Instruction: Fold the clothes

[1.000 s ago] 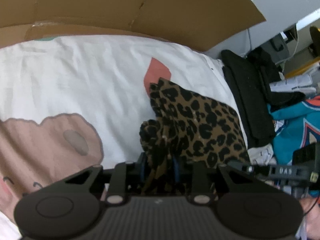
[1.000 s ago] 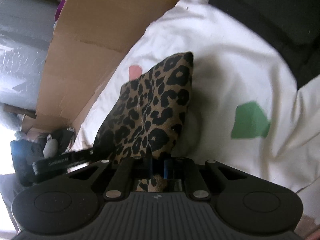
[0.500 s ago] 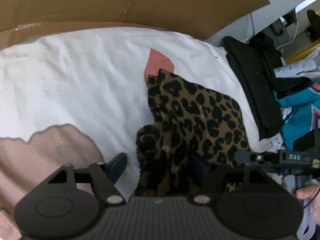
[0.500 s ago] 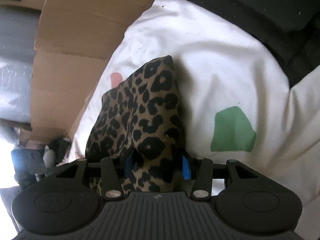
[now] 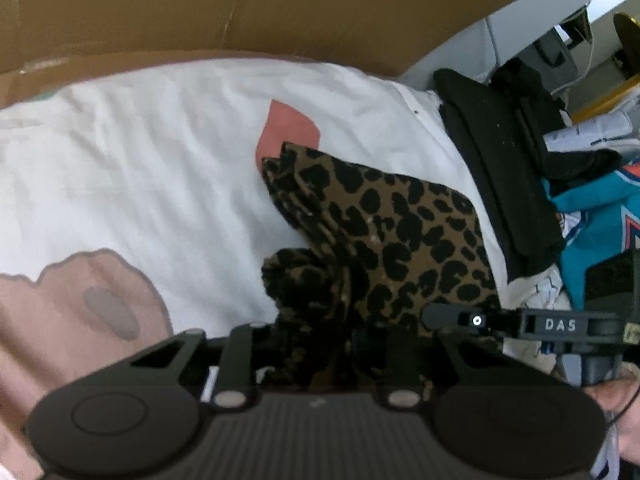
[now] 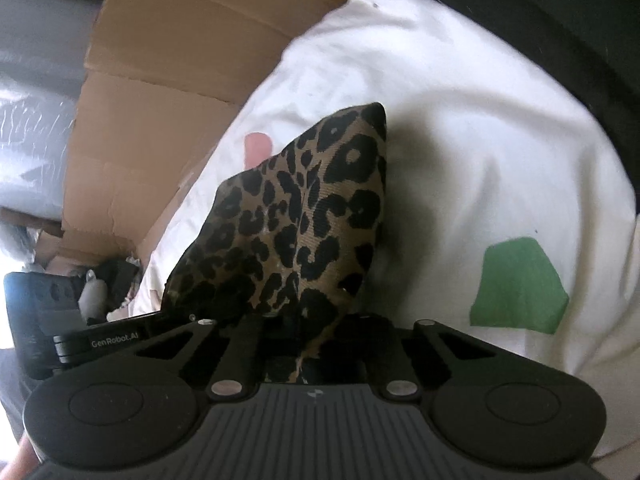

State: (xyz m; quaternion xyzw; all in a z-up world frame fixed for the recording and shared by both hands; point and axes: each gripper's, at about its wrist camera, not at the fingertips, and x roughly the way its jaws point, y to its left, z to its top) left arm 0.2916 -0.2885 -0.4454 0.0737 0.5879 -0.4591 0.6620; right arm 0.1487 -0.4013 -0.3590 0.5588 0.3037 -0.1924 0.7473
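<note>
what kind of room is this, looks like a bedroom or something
Probably a bedroom or spare room at home: a printed white bedsheet, a pile of loose clothes beside it, and a flattened cardboard box propped behind.

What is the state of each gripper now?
Left gripper: just closed, gripping the leopard-print garment.
Right gripper: just closed, gripping the same garment.

Bed under a white patterned sheet

The white sheet (image 5: 152, 168) with pink and green patches covers the bed; a folded leopard-print cloth (image 5: 400, 232) lies on it, with black garments (image 5: 504, 184) stacked along its edge beside a teal one (image 5: 592, 220).
</note>
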